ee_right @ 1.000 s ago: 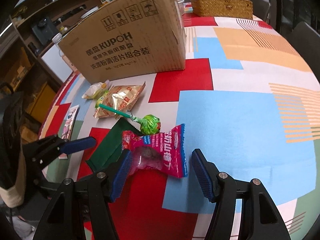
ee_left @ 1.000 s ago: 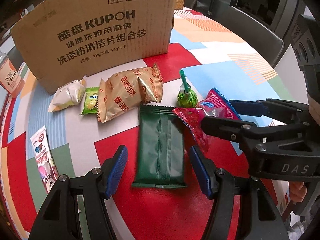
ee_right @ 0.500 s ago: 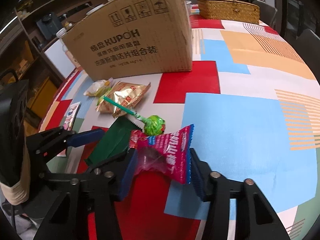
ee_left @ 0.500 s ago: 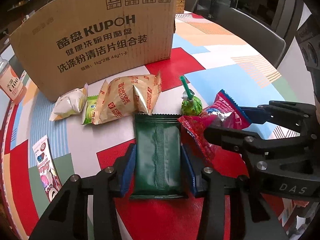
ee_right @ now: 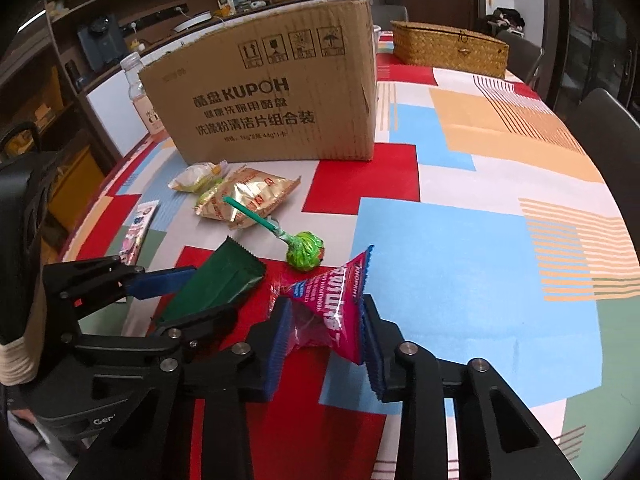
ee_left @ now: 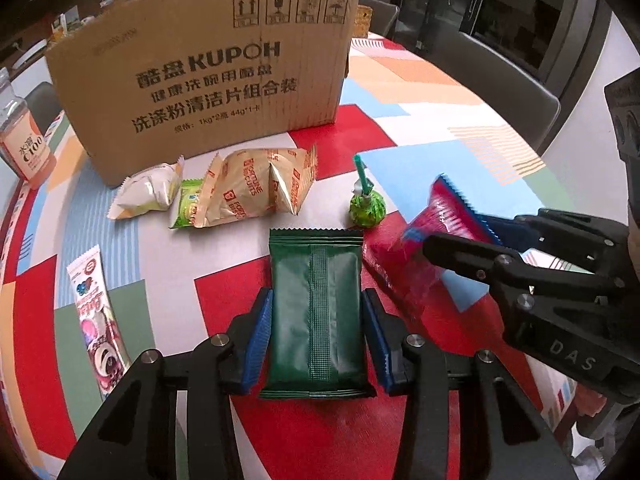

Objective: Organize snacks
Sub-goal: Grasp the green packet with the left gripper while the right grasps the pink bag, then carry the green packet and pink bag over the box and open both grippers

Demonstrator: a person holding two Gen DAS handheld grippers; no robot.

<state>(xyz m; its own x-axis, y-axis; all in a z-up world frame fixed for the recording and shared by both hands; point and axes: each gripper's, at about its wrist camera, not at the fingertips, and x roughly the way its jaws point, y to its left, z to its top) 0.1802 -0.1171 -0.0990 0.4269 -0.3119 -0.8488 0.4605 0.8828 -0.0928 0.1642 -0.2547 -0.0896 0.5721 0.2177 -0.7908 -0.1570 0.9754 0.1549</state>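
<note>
The left gripper clamps the green packet — long axis pointing away; the right gripper, jaws closing, pinches the pink packet — tilted up.

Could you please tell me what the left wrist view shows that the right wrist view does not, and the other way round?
Only the left wrist view shows the green packet's full face between the left gripper's pads. Only the right wrist view shows the woven basket behind the cardboard box, and the right gripper closing on the crumpled pink packet. Both show the box, the green lollipop, the gold biscuit packet and both grippers.
</note>
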